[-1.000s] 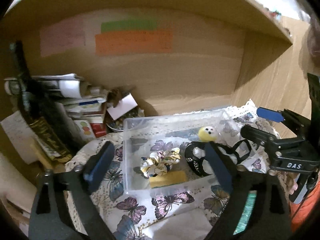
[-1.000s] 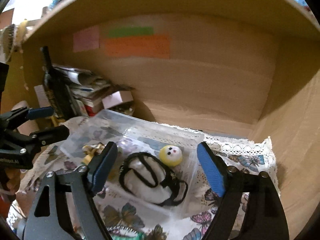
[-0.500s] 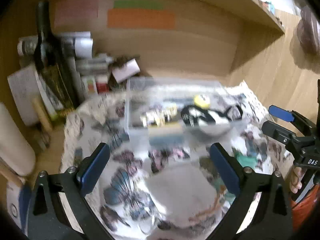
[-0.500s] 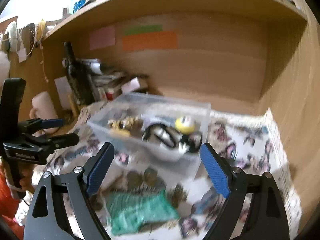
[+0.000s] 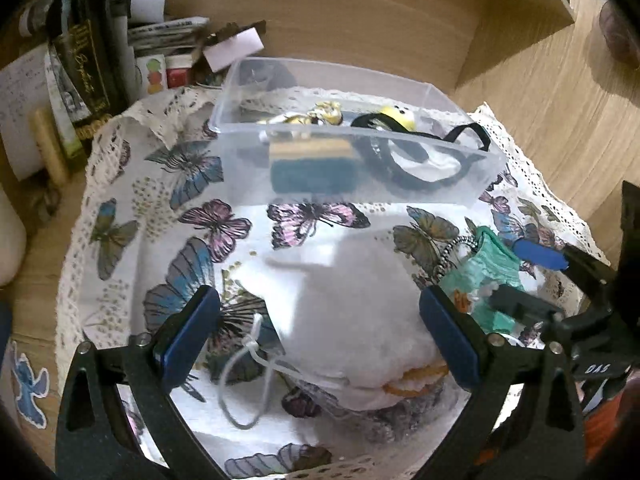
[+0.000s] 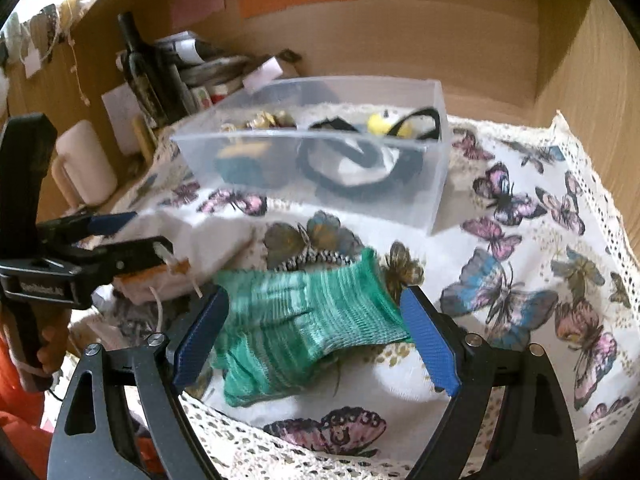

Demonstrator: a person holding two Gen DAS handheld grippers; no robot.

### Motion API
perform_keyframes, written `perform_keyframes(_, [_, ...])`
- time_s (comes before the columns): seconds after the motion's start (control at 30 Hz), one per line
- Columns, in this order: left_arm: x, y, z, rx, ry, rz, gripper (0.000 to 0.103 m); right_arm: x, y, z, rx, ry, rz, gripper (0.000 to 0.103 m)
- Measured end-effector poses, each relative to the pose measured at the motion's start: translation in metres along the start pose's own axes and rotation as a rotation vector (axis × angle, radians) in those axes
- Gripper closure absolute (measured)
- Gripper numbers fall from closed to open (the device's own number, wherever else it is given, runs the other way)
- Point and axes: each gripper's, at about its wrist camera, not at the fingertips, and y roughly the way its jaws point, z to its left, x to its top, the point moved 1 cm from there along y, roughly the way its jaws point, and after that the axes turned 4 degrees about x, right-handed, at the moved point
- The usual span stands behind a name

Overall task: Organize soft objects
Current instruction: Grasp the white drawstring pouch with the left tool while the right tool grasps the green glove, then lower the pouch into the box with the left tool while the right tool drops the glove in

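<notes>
Green mesh sponge (image 6: 304, 320) between open right tool (image 6: 312, 336) fingers.

Both tools point forward and down, side by side: the left tool (image 5: 320, 332) gapes wide, the right tool (image 6: 314, 332) likewise.

Butterflies, green knit and clear plastic

The cloth (image 6: 520, 248) is white with pink, blue and brown butterflies — lace-edged. The glove (image 6: 304, 320) is striped green; the pouch (image 5: 344, 312) is white. The box (image 5: 352, 136) is clear plastic, holding a yellow ball (image 5: 396, 116) and a black-and-white mask (image 6: 360, 160) — the jaws carry blue pads.
</notes>
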Motion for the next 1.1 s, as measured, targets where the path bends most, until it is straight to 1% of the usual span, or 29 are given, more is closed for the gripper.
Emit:
perform_keyframes(0.07, [-0.001, 0.003, -0.003, -0.014, 0.004, 0.005, 0.002, -0.002, 0.002, -0.002, -0.005, 0.005, 0.006, 0.017])
perform_keyframes(0.13, [-0.002, 0.006, -0.005, -0.024, 0.0, 0.005, 0.002, -0.004, 0.002, -0.003, -0.005, 0.008, 0.008, 0.023])
perform_keyframes(0.2, [-0.003, 0.01, -0.007, -0.031, -0.007, 0.006, 0.007, -0.004, 0.002, -0.001, -0.031, -0.007, 0.01, 0.036])
perform_keyframes(0.23, [-0.004, 0.011, -0.007, -0.038, -0.007, 0.007, 0.015, -0.004, 0.002, -0.001, -0.041, -0.012, 0.01, 0.04])
perform_keyframes(0.27, [-0.004, 0.011, -0.009, -0.053, -0.004, 0.009, 0.023, -0.005, 0.001, -0.002, -0.041, -0.014, 0.01, 0.048])
perform_keyframes(0.3, [-0.004, 0.011, -0.009, -0.067, -0.003, 0.009, 0.025, -0.005, 0.0, -0.002, -0.041, -0.013, 0.009, 0.058])
perform_keyframes(0.33, [-0.004, 0.01, -0.01, -0.074, -0.003, 0.006, 0.03, -0.006, 0.0, -0.003, -0.042, -0.012, 0.011, 0.062])
perform_keyframes(0.4, [-0.004, 0.007, -0.012, -0.074, 0.008, -0.005, 0.034, -0.007, -0.001, -0.004, -0.016, 0.001, 0.016, 0.079])
perform_keyframes(0.47, [-0.005, 0.006, -0.015, -0.083, 0.023, -0.007, 0.043, -0.009, -0.002, -0.005, -0.014, 0.008, 0.015, 0.082])
perform_keyframes(0.5, [-0.005, 0.005, -0.015, -0.086, 0.029, -0.008, 0.045, -0.009, -0.003, -0.005, -0.014, 0.009, 0.014, 0.085])
perform_keyframes(0.53, [-0.005, 0.004, -0.017, -0.089, 0.034, -0.007, 0.051, -0.009, -0.003, -0.005, -0.013, 0.01, 0.014, 0.086])
perform_keyframes(0.57, [-0.005, 0.003, -0.017, -0.094, 0.04, -0.009, 0.061, -0.009, -0.005, -0.005, -0.014, 0.012, 0.009, 0.088])
perform_keyframes(0.6, [-0.005, 0.002, -0.018, -0.095, 0.043, -0.011, 0.066, -0.009, -0.006, -0.005, -0.014, 0.015, 0.004, 0.09])
perform_keyframes(0.63, [-0.004, 0.0, -0.018, -0.094, 0.048, -0.012, 0.073, -0.008, -0.008, -0.005, -0.014, 0.018, -0.002, 0.09])
perform_keyframes(0.67, [-0.003, -0.002, -0.018, -0.094, 0.048, -0.018, 0.076, -0.006, -0.011, -0.005, -0.015, 0.019, -0.013, 0.09])
perform_keyframes(0.77, [-0.001, -0.009, -0.015, -0.091, 0.041, -0.037, 0.078, -0.001, -0.019, -0.004, -0.01, 0.015, -0.041, 0.091])
perform_keyframes(0.9, [0.004, -0.021, -0.011, -0.084, 0.028, -0.074, 0.079, 0.008, -0.028, -0.004, -0.025, 0.016, -0.083, 0.091])
perform_keyframes(1.1, [0.019, -0.04, -0.006, -0.059, 0.021, -0.14, 0.081, 0.027, -0.046, -0.01, -0.077, 0.02, -0.171, 0.091])
